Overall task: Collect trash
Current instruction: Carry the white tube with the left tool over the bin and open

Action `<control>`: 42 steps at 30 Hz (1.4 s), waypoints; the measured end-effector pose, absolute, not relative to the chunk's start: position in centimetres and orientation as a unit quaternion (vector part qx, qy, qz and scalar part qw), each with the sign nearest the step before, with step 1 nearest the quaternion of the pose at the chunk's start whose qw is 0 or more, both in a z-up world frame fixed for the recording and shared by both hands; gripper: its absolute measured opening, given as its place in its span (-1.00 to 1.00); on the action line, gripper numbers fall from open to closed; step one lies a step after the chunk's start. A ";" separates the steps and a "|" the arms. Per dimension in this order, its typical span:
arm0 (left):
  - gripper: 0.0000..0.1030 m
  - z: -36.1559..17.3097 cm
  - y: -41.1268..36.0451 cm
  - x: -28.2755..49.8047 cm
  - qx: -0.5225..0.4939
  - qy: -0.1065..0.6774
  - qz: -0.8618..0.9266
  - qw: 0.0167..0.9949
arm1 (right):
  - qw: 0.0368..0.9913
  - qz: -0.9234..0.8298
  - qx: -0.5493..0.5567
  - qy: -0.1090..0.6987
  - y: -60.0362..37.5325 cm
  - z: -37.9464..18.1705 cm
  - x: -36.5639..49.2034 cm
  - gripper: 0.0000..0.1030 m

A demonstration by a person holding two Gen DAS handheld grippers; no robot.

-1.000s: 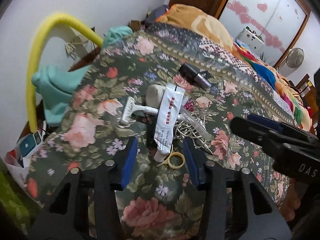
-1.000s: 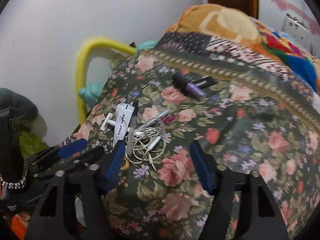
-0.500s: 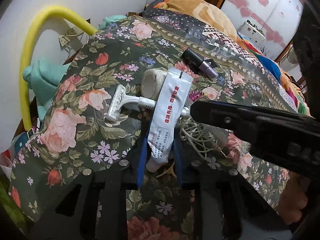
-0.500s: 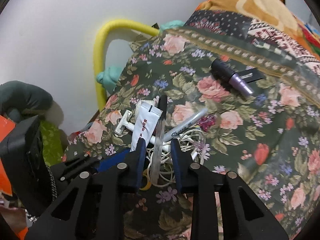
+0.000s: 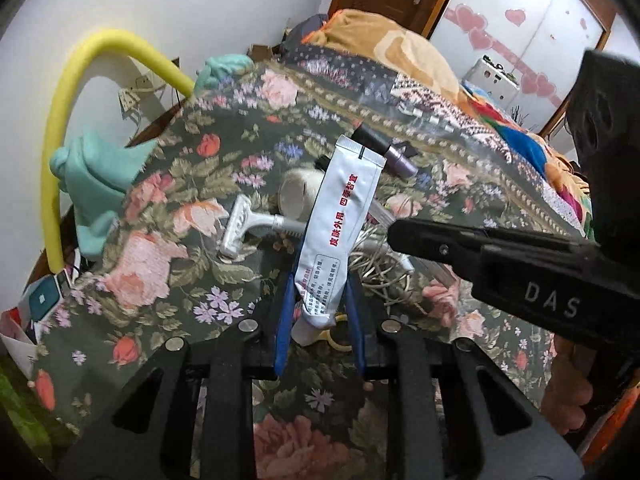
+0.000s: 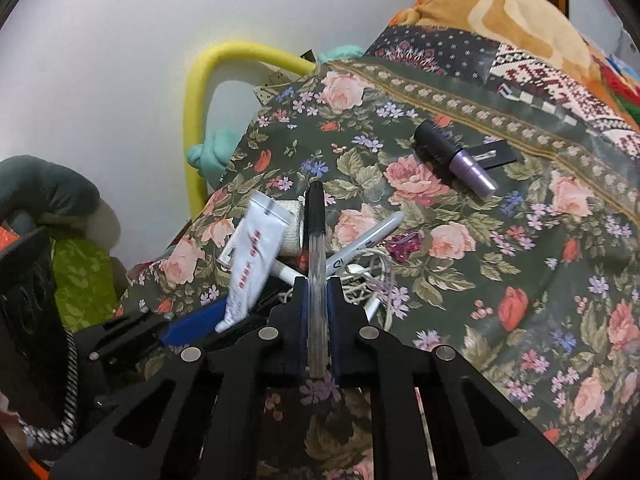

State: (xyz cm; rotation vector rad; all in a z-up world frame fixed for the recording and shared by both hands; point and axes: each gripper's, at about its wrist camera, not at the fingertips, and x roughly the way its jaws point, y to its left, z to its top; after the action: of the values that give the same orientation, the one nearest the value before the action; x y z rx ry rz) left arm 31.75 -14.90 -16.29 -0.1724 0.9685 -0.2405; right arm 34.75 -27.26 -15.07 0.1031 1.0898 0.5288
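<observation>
With my left gripper (image 5: pixel 320 312) clamped on the lower, cap end of the white ointment tube (image 5: pixel 340 232), and my right gripper (image 6: pixel 318 320) pinched on the clear barrel of a black-capped pen (image 6: pixel 315 256), both jaws having just closed on these items, I hold two pieces of trash just above the floral bedspread (image 6: pixel 520 280). Because the tube is soft and gripped only near its tail, I judge it could squeeze out of the pads or sag and swing as I lift. Since the pen is smooth and thin and lies lengthwise between the pads, it may slide out forward if I tilt it down. Just beyond lies a tangle of white cord (image 5: pixel 380 264), touching or very near both items; a loop could catch and drag along. Nearby, the razor (image 5: pixel 248 228), a marker (image 6: pixel 368 240) and a small roll (image 5: pixel 300 196) could be knocked off the bed. Well apart sits a purple cosmetic bottle (image 6: pixel 460 156).
</observation>
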 end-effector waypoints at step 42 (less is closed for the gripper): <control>-0.53 -5.8 0.7 6.7 -0.097 0.406 0.030 0.908 | 0.844 0.330 -0.006 0.422 -16.2 -3.7 14.4 -0.84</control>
State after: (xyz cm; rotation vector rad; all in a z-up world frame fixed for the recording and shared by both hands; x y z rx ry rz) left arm 6.73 0.74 -5.77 -0.2011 0.8385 0.0616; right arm 14.37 -16.25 -3.74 -0.0126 0.8916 0.6973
